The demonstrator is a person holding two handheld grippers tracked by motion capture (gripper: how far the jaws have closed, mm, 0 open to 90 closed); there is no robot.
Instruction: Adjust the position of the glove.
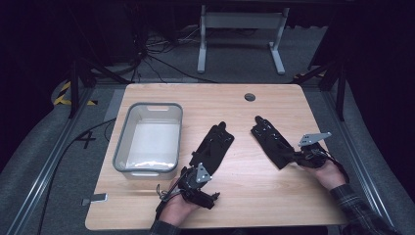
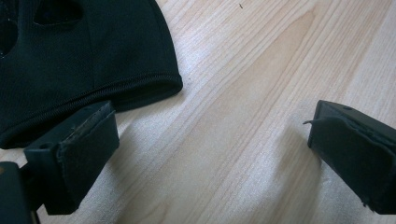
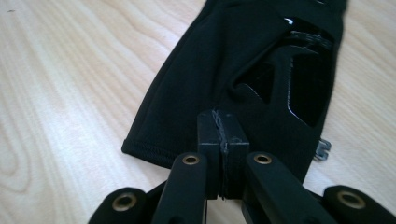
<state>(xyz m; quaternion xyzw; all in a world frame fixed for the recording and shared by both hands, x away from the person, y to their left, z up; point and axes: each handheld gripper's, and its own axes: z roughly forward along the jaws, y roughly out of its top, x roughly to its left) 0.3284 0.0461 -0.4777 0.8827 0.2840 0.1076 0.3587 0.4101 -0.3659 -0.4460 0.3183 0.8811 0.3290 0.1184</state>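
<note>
Two black gloves lie flat on the wooden table (image 1: 254, 196), fingers pointing away. In the high view my left gripper (image 1: 192, 169) sits at the cuff of the left glove (image 1: 214, 144). Its jaws stand wide apart in the left gripper view, my left gripper (image 2: 210, 126) resting low over bare wood, with one pad (image 2: 79, 154) at the edge of the glove's cuff (image 2: 79, 60). My right gripper (image 1: 293, 157) is at the cuff of the right glove (image 1: 270, 139). The right gripper (image 3: 223, 135) has its pads pressed together on that glove's cuff (image 3: 187, 93).
A white bin with a grey rim (image 1: 121, 147) stands empty on the table's left half. A round cable hole (image 1: 250, 97) sits near the far edge. A small grey tab (image 1: 95, 199) lies at the front left corner. Beyond the table is a white metal frame (image 1: 240, 22).
</note>
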